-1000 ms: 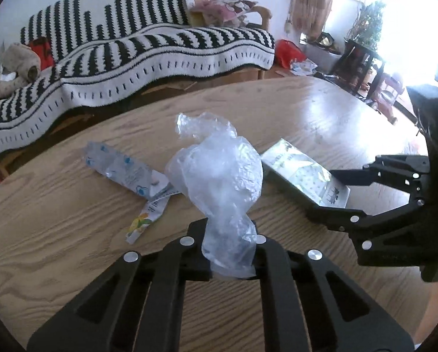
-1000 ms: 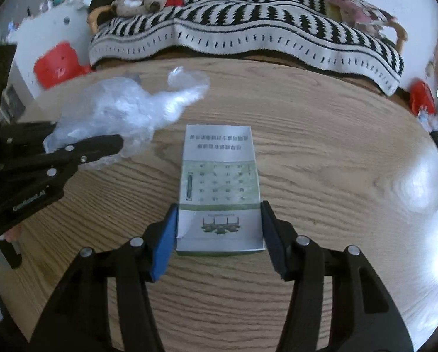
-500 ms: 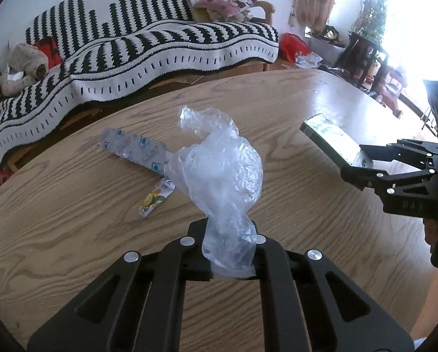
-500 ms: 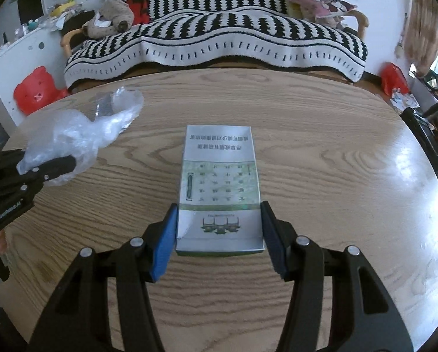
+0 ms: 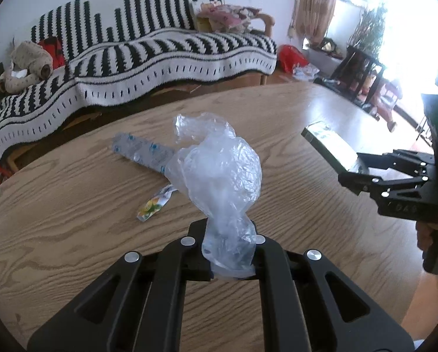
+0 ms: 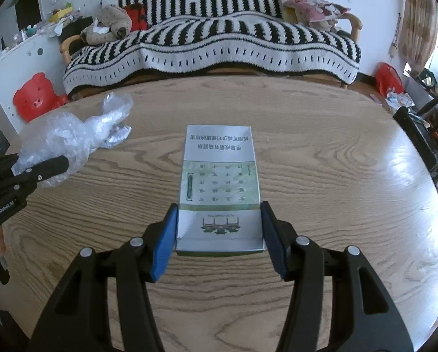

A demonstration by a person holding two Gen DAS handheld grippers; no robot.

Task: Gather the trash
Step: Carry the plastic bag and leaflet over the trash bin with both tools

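At lower centre of the left wrist view, the left tongs pinch a crinkled clear plastic bag above the wood-grain surface (foil wrapper lies behind). The right tongs clamp a flat printed carton, centre frame.

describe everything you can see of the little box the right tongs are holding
The box is a flat rectangular carton, apparently thin cardboard, white with a pale green panel of characters in a grid and a printed line near its far end. Its near flap is open, showing a small green building logo. The right tongs clamp its near end, blue pads against both long sides. In the left wrist view it juts out level above the wooden table, seemingly lifted clear.
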